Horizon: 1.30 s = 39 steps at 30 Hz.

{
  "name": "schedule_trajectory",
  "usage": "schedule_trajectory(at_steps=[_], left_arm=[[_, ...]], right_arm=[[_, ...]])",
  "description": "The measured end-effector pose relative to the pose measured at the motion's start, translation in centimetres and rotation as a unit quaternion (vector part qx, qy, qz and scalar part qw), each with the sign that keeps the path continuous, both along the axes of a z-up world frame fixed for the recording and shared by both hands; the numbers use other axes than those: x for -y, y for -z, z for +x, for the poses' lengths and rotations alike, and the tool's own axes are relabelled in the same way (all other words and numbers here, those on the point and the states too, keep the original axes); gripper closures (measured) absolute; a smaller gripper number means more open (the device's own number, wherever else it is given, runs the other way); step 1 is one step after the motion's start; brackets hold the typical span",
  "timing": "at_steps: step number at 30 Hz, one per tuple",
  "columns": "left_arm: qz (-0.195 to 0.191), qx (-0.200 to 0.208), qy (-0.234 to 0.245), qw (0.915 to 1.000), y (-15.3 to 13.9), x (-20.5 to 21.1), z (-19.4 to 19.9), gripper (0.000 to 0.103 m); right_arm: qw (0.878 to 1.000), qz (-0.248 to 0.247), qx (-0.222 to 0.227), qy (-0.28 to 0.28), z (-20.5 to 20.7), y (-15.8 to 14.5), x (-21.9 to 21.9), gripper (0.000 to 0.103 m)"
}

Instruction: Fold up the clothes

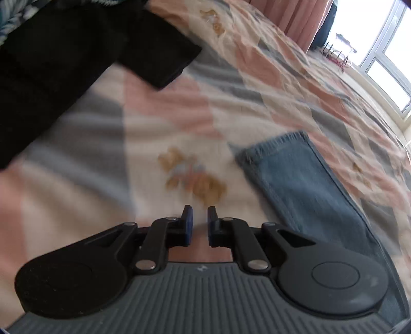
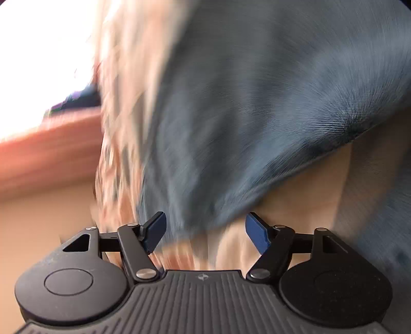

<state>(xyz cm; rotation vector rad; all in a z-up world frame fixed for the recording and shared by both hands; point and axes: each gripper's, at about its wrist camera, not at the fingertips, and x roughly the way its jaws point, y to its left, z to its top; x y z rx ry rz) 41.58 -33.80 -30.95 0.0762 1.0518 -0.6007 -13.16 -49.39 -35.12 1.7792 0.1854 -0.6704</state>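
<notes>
A pair of blue jeans lies on the bed; one leg with a frayed hem [image 1: 305, 179] shows to the right of my left gripper [image 1: 199, 218]. The left gripper hovers over the quilt, its jaws narrowly apart and empty. A black garment [image 1: 77, 56] lies at the upper left. In the right wrist view, blue denim [image 2: 257, 102] fills most of the blurred frame. My right gripper [image 2: 205, 228] is open wide, and an edge of the denim reaches down between its blue pads [image 2: 258, 236].
The patchwork quilt [image 1: 179, 115] in pink, grey and white covers the bed. Pink curtains [image 1: 295, 18] and a bright window [image 1: 385, 51] stand at the far right. A reddish-brown wooden surface [image 2: 46, 159] shows left in the right wrist view.
</notes>
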Motion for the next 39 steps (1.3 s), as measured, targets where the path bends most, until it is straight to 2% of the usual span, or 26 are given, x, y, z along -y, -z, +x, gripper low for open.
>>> schedule_trajectory(at_steps=[1, 3, 5, 6, 7, 9, 11, 12, 13, 14, 16, 17, 20, 21, 24, 26, 28, 29, 33, 35, 37, 39], left_arm=[[0.009, -0.010, 0.025, 0.9996, -0.6, -0.4, -2.1, 0.093], [0.024, -0.022, 0.087, 0.9957, -2.0, -1.2, -6.9, 0.089], [0.023, -0.011, 0.155, 0.9876, -3.5, -2.6, -13.5, 0.084], [0.020, -0.008, 0.185, 0.9826, -4.1, -3.5, -16.7, 0.080], [0.017, -0.011, 0.211, 0.9772, -4.4, -4.5, -19.9, 0.078], [0.027, -0.018, 0.259, 0.9653, -3.7, -7.0, -26.1, 0.077], [0.061, -0.021, 0.302, 0.9513, -2.1, -9.2, -31.3, 0.070], [0.077, -0.022, 0.322, 0.9431, -1.3, -10.3, -34.0, 0.069], [0.108, -0.033, 0.325, 0.9389, -0.1, -11.2, -35.8, 0.070], [0.135, -0.034, 0.321, 0.9368, 0.7, -12.3, -37.4, 0.070], [0.155, -0.009, 0.312, 0.9371, 0.3, -14.0, -39.5, 0.070], [0.162, -0.010, 0.307, 0.9379, -0.6, -14.6, -40.2, 0.070], [0.161, -0.019, 0.298, 0.9409, -4.2, -16.1, -42.2, 0.069], [0.161, -0.016, 0.299, 0.9403, -5.5, -16.3, -43.0, 0.064], [0.161, -0.001, 0.309, 0.9372, -9.5, -17.0, -45.6, 0.057], [0.153, 0.012, 0.315, 0.9364, -12.0, -17.7, -47.4, 0.050], [0.147, 0.026, 0.320, 0.9357, -14.4, -18.5, -49.0, 0.036], [0.144, 0.034, 0.324, 0.9346, -15.5, -18.9, -49.7, 0.035], [0.141, 0.066, 0.333, 0.9299, -19.5, -20.6, -51.8, 0.034], [0.140, 0.077, 0.330, 0.9305, -21.2, -21.5, -52.5, 0.029], [0.137, 0.090, 0.326, 0.9310, -22.6, -22.5, -53.2, 0.025], [0.133, 0.106, 0.322, 0.9316, -23.4, -23.3, -53.5, 0.025]], right_arm=[[0.999, -0.029, -0.018, -0.027, -0.5, -1.6, -0.5, 0.038], [0.990, -0.095, -0.080, -0.065, -2.6, -4.8, -2.0, 0.042], [0.966, -0.162, -0.179, -0.087, -5.5, -7.6, -4.1, 0.045], [0.947, -0.192, -0.239, -0.097, -7.0, -8.6, -5.2, 0.046], [0.918, -0.223, -0.309, -0.107, -8.5, -9.6, -7.5, 0.047], [0.850, -0.272, -0.432, -0.130, -11.5, -10.0, -12.1, 0.047], [0.807, -0.270, -0.500, -0.160, -15.4, -8.1, -15.8, 0.047], [0.784, -0.268, -0.532, -0.175, -17.3, -7.1, -17.6, 0.047], [0.780, -0.245, -0.546, -0.185, -19.2, -5.8, -18.5, 0.048], [0.784, -0.218, -0.549, -0.189, -21.2, -4.8, -18.9, 0.048], [0.817, -0.177, -0.523, -0.164, -25.7, -4.4, -20.7, 0.046], [0.824, -0.168, -0.519, -0.152, -26.4, -4.9, -21.1, 0.047], [0.832, -0.186, -0.502, -0.145, -27.4, -7.9, -22.7, 0.052], [0.834, -0.198, -0.495, -0.141, -27.7, -9.1, -23.5, 0.052], [0.850, -0.225, -0.453, -0.146, -28.2, -11.8, -23.7, 0.045], [0.849, -0.244, -0.440, -0.161, -27.8, -13.8, -24.6, 0.043], [0.846, -0.261, -0.430, -0.176, -27.1, -15.5, -25.4, 0.040], [0.844, -0.267, -0.427, -0.183, -26.5, -16.1, -25.7, 0.039], [0.854, -0.272, -0.396, -0.200, -25.0, -20.0, -27.5, 0.033], [0.855, -0.281, -0.383, -0.207, -24.8, -21.4, -28.3, 0.029], [0.850, -0.293, -0.382, -0.214, -24.5, -23.1, -29.7, 0.022], [0.845, -0.302, -0.383, -0.220, -24.4, -23.8, -30.4, 0.021]])
